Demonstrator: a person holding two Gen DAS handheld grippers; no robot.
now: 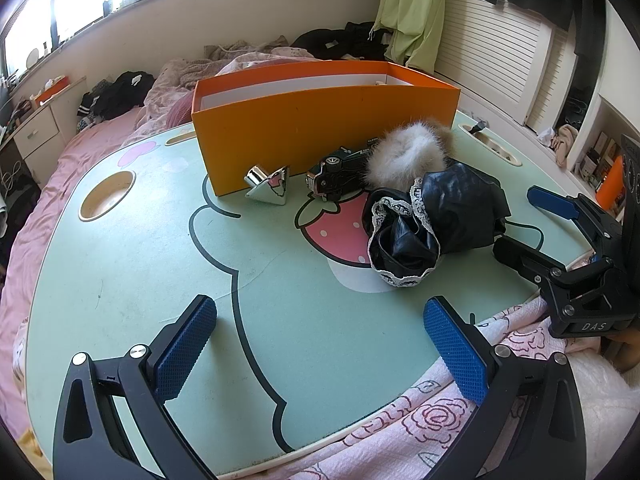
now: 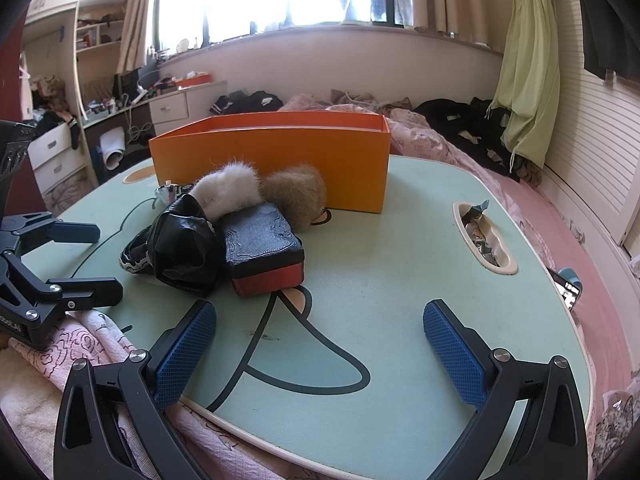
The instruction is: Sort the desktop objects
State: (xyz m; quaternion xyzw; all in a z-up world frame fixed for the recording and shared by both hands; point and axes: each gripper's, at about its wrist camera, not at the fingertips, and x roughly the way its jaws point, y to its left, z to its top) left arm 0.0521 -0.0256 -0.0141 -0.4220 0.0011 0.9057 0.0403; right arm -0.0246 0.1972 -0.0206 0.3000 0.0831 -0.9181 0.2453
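Note:
An open orange box [image 1: 320, 120] [image 2: 272, 160] stands at the far side of a mint green lap table [image 1: 160, 260] [image 2: 400, 260]. In front of it lie a silver triangular piece [image 1: 268, 186], a dark toy car [image 1: 340, 172] on its side, a white and tan fur puff [image 1: 404, 152] [image 2: 256, 192], and a crumpled black cloth with lace trim [image 1: 432, 220] [image 2: 180, 244]. A black block with a red base [image 2: 264, 252] leans against the cloth. My left gripper [image 1: 320, 344] [image 2: 86, 260] is open near the table's front edge. My right gripper [image 2: 320, 352] [image 1: 528, 228] is open beside the cloth.
The table rests on a pink bed. A round cup hole [image 1: 106, 196] sits at its left, a slot with wrappers [image 2: 484, 236] at its right. A phone [image 2: 568, 288] lies off the right edge. A rose-patterned blanket [image 1: 440, 420] covers the near edge. Dark clothes [image 2: 468, 120] lie behind.

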